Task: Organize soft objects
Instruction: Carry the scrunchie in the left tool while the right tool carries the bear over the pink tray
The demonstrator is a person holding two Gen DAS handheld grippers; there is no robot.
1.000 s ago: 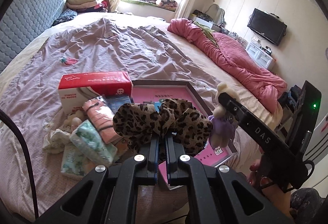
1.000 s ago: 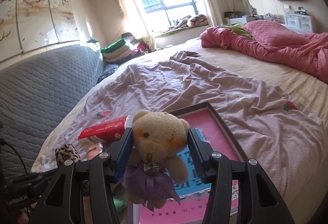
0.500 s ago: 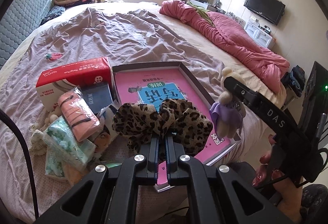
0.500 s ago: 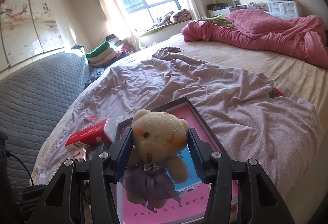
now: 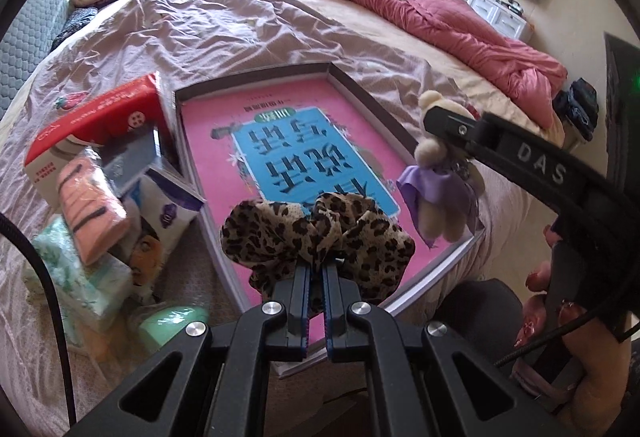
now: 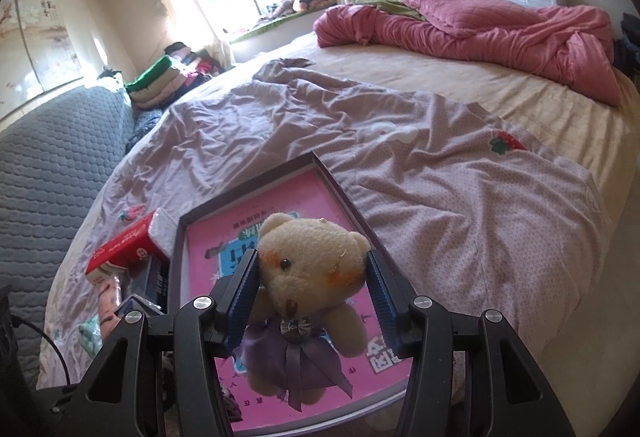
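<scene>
STEP: you're carrying both soft items over the shallow box | LEFT: left gripper clamped on leopard scrunchie | RIGHT: right gripper pinching teddy bear by its head | NEXT: likely lower and release inside the rim.

R hand-held gripper clamps teddy bear by head, above pink box.

Black gripper, blue ribbed pads, silver screws, "DAS" lettering
</scene>
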